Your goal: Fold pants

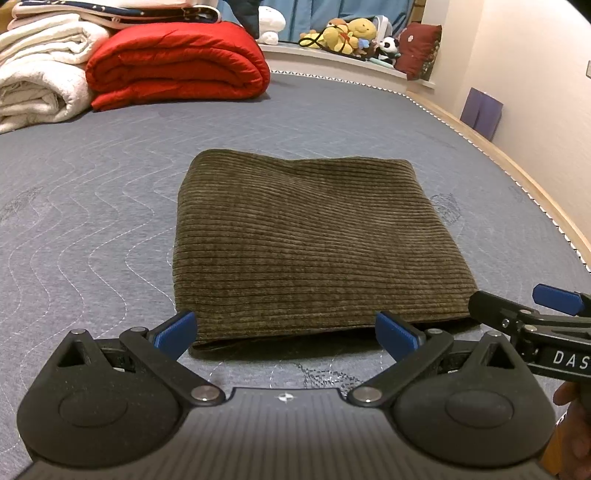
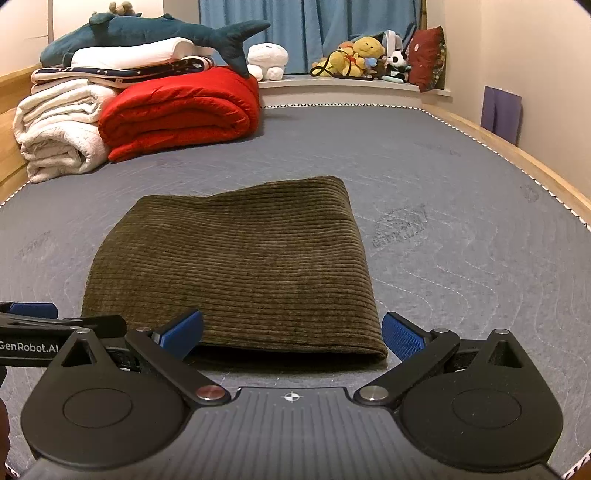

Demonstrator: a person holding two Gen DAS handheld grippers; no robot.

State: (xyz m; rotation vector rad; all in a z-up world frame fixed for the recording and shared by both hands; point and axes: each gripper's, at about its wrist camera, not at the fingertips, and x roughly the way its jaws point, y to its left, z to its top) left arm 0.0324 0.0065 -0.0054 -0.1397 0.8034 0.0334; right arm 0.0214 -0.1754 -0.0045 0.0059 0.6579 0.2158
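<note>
Both grippers spread wide at the near edge of folded pants

Left gripper (image 1: 286,334) and right gripper (image 2: 291,334) grip nothing; the olive corduroy pants (image 1: 310,243) lie mid-mattress (image 1: 92,206), their layers in shadow at the near edge; red quilt (image 1: 177,62) at the far-left corner, towels (image 1: 40,74) cut off.

You had a red quilt (image 2: 181,114) folded on the grey mattress (image 2: 461,236), touching a stack of white blankets (image 2: 59,136). A blue shark plush (image 2: 147,33) lay on top of that stack. Soft toys (image 2: 362,55) and a dark red cushion (image 2: 426,59) sat on the window ledge (image 2: 332,86).
</note>
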